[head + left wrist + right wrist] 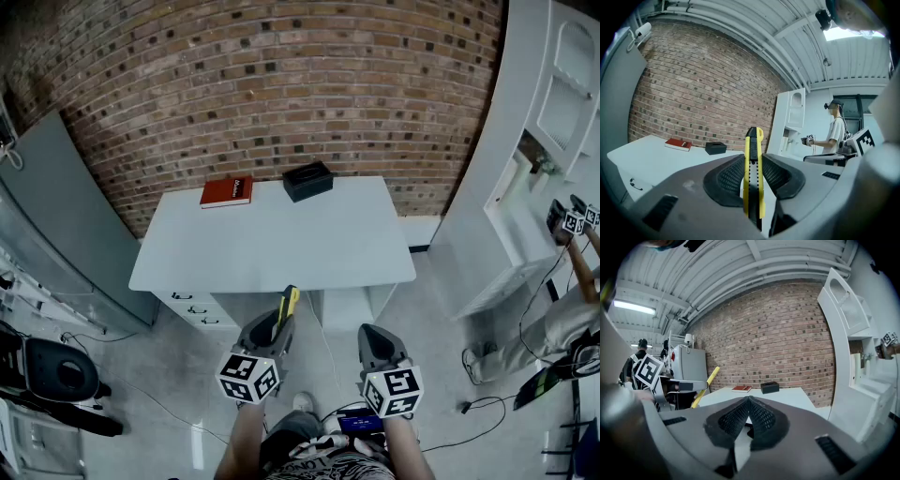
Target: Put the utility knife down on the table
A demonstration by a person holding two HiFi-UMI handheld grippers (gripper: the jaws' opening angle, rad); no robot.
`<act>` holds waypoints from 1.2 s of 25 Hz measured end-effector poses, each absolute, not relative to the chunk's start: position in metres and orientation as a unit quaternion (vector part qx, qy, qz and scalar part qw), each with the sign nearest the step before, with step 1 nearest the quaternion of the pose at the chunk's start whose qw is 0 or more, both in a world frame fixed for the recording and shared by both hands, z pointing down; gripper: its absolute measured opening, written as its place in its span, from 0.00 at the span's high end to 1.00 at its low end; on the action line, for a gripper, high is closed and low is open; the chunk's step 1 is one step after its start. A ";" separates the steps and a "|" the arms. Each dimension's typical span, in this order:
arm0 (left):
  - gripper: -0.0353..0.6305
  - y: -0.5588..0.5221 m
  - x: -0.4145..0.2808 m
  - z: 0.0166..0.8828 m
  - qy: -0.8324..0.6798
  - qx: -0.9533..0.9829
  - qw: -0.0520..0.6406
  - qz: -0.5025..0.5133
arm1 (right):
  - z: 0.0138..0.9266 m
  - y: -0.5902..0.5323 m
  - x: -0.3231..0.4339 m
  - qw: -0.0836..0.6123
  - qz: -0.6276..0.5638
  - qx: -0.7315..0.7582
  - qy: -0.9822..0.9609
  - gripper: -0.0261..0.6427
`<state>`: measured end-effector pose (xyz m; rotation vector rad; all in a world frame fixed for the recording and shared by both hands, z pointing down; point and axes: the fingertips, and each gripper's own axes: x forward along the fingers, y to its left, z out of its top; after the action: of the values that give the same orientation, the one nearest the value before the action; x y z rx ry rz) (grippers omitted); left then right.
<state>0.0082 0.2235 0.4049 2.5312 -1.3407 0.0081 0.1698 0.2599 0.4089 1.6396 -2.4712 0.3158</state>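
A yellow and black utility knife (753,173) stands upright between the pads of my left gripper (753,180), which is shut on it. In the head view the knife (286,308) sticks out of the left gripper (271,334) just short of the front edge of the pale table (272,246). My right gripper (372,345) hangs beside it, also in front of the table, shut with nothing between its pads (761,416). From the right gripper view the knife (706,386) shows at the left, tilted.
A red book (226,192) and a black box (307,180) lie at the table's far edge by the brick wall. A white shelf unit (534,141) stands at the right, a grey cabinet (56,216) at the left. A person (834,129) with another gripper stands near the shelf.
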 end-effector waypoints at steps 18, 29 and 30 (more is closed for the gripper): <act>0.77 0.202 -0.003 0.404 -0.490 0.861 0.138 -0.003 | 0.395 0.234 0.176 0.031 0.077 0.532 -0.843 0.96; 0.77 0.074 -0.024 0.429 -0.486 0.861 0.147 -0.014 | 0.422 0.108 0.164 0.043 0.099 0.548 -0.829 0.96; 0.77 0.056 -0.027 0.430 -0.482 0.863 0.148 -0.013 | 0.422 0.090 0.160 0.042 0.103 0.551 -0.827 0.96</act>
<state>-0.0267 0.0559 0.4302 2.4834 -1.3863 -0.0367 0.1601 0.0896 0.4218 1.6873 -2.5313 0.3161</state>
